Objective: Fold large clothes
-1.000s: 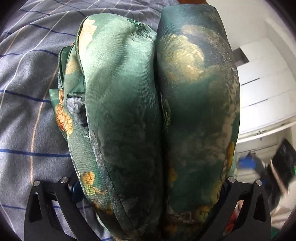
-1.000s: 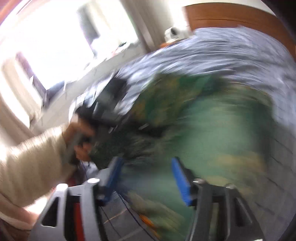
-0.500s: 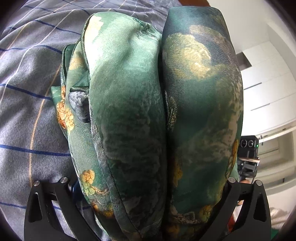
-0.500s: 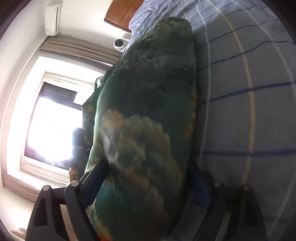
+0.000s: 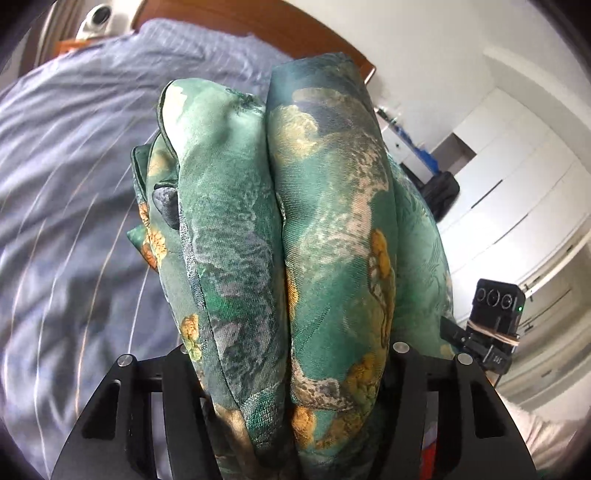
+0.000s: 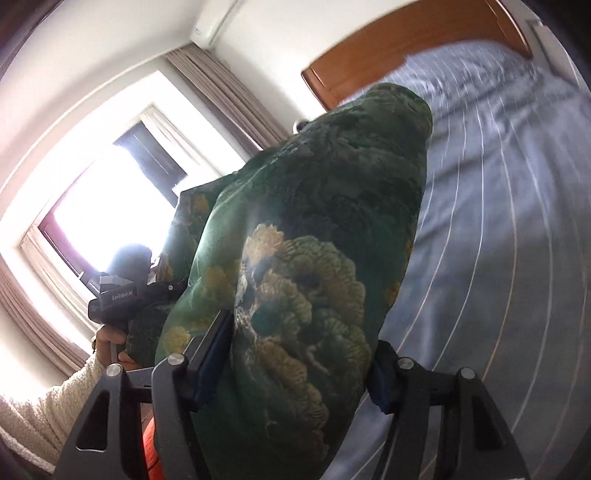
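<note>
Left wrist view, right up close: the left tongs [image 5: 295, 417] are clamped on a thick folded bundle of green floral-patterned garment [image 5: 280, 236], two fat rolls of it squeezed side by side between the black fingers [image 5: 181, 398]. Those jaws have just been closing in, and the cloth fills the gap completely. Off to the right, partly behind the bundle, the other tool's camera box [image 5: 496, 299] peeks out. Beyond the fabric, the bed [image 5: 66, 206] with its blue-grey striped cover stretches away below, blurred, up to a brown wooden headboard [image 5: 258, 22]. White wardrobe doors [image 5: 517, 177] stand far right.

Over on the right wrist view, the right tongs [image 6: 299, 362] are gripping the same garment [image 6: 314, 236] too, blue-padded fingers [image 6: 212, 347] pressed against its sides, jaws also just narrowed onto it. To the left, a hand [image 6: 110, 343] in a cream knitted sleeve [image 6: 48, 406] holds the left tool's handle beside the bundle. The garment appears held above the bed [image 6: 509, 221], between both tools. Behind it all, a bright window [image 6: 110, 206] with brown curtains [image 6: 225, 92], and the headboard [image 6: 406, 40] at the far end.
</note>
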